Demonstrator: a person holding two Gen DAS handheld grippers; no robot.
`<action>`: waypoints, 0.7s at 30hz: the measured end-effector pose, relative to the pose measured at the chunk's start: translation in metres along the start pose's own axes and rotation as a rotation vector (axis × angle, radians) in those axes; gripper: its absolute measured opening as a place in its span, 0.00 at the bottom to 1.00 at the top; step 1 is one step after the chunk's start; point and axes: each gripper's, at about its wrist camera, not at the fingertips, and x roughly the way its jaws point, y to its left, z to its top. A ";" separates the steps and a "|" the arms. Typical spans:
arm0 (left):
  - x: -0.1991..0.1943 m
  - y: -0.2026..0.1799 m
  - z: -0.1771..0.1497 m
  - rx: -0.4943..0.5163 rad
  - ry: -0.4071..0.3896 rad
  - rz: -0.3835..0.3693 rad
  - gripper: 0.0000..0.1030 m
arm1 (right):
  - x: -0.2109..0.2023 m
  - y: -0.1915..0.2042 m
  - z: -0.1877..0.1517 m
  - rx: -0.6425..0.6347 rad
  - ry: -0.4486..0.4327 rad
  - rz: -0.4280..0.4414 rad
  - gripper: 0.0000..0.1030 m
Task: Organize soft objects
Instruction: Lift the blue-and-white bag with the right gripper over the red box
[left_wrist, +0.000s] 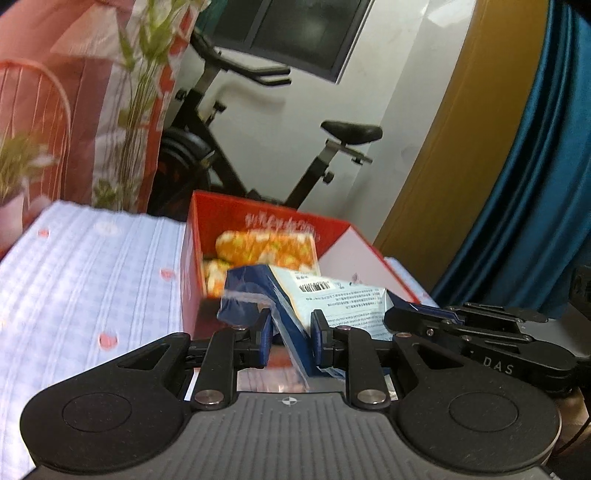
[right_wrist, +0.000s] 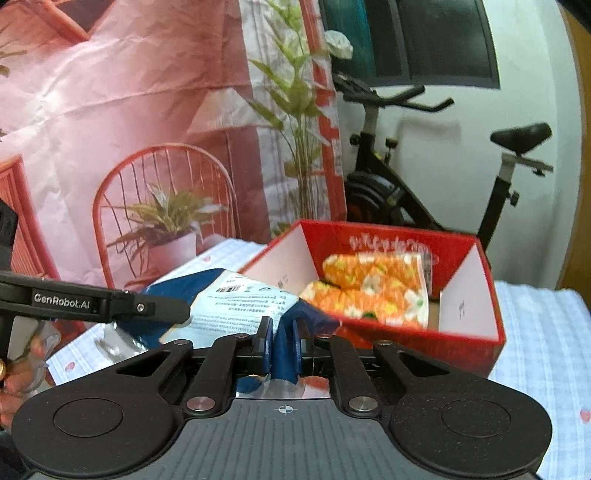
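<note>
Behind the red box (right_wrist: 476, 332), an exercise bike; each hand-held gripper (left_wrist: 290, 341) (right_wrist: 282, 343) clamps the blue packet (left_wrist: 332, 295).

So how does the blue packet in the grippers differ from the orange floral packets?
The blue packet is held above the table by both grippers; the orange floral packets lie in the red box. The blue packet shows a white printed label with a barcode; the orange floral packets show a flower pattern. All are soft plastic-wrapped packs.

both wrist views closely face red box (left_wrist: 258, 221).
</note>
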 end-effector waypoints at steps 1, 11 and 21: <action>0.002 -0.001 0.005 0.005 -0.006 -0.001 0.22 | 0.001 -0.001 0.004 0.001 -0.006 0.002 0.10; 0.037 -0.004 0.047 0.055 -0.039 0.005 0.22 | 0.024 -0.021 0.050 -0.046 -0.062 -0.034 0.10; 0.095 0.011 0.070 0.058 0.014 0.025 0.22 | 0.083 -0.060 0.070 -0.051 -0.031 -0.071 0.10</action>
